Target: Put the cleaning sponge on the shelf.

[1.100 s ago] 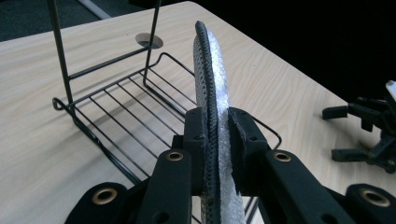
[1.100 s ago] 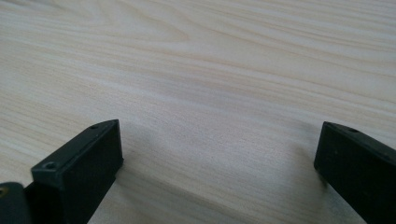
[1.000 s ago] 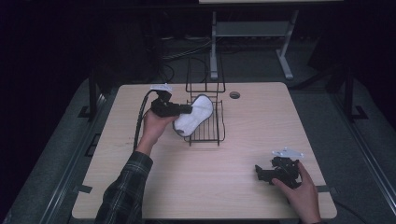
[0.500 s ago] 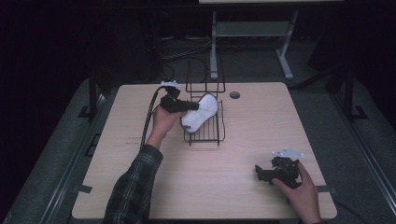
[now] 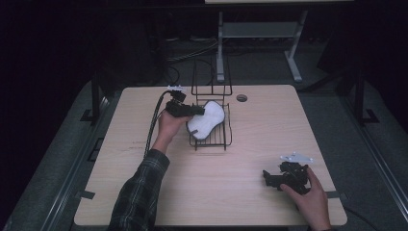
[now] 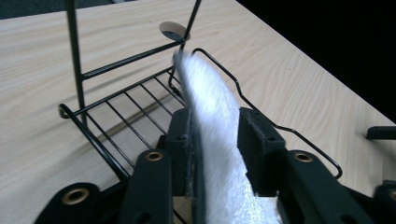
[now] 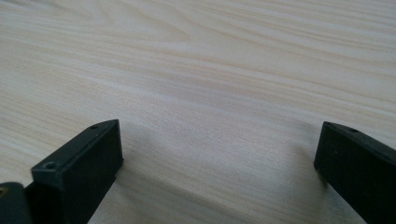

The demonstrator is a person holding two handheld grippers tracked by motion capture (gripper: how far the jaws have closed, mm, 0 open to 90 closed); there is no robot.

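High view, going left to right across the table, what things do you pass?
Left hand-held gripper → white fuzzy insole it holds over the black wire rack → right hand-held gripper resting on the table.

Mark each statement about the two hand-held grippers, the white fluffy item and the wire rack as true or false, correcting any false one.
1. The left hand-held gripper grips the white fluffy item. True.
2. The right hand-held gripper holds a cup. False: its jaws are open and hold nothing, over the table.
3. The item is over the black wire rack. True.
4. The rack lies at the table's near right corner. False: it stands toward the far middle.
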